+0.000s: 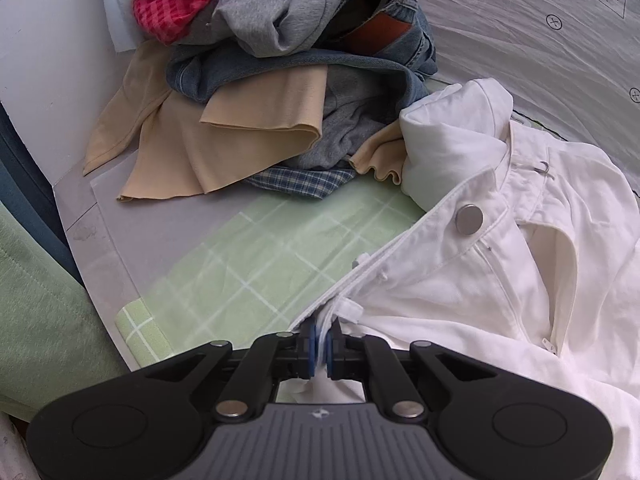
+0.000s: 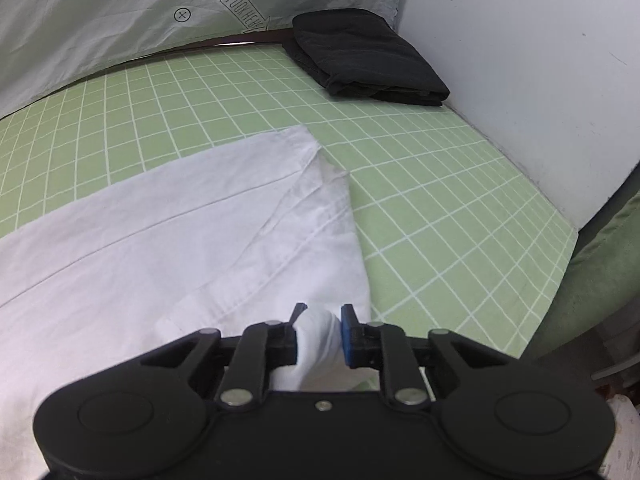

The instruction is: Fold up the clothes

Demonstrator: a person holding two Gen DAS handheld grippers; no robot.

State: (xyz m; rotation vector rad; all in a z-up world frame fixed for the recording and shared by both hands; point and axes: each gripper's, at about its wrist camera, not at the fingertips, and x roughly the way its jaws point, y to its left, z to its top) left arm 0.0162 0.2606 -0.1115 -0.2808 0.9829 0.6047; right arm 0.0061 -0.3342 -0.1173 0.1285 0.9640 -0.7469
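White trousers [image 1: 500, 264] lie on the green checked mat [image 1: 256, 264], waistband and metal button [image 1: 469, 219] up in the left wrist view. My left gripper [image 1: 320, 340] is shut on the trousers' fly edge near the waistband. In the right wrist view the white trouser legs [image 2: 168, 232] lie flat across the mat [image 2: 440, 208]. My right gripper [image 2: 322, 328] is closed on a bunched fold of the white leg fabric, its jaws held a little apart by the cloth.
A pile of unfolded clothes [image 1: 280, 64] lies at the back left: red checked, grey, denim, beige, blue plaid. A folded black garment [image 2: 368, 56] sits at the mat's far right corner by the white wall [image 2: 520, 60]. A grey sheet [image 2: 120, 8] hangs behind.
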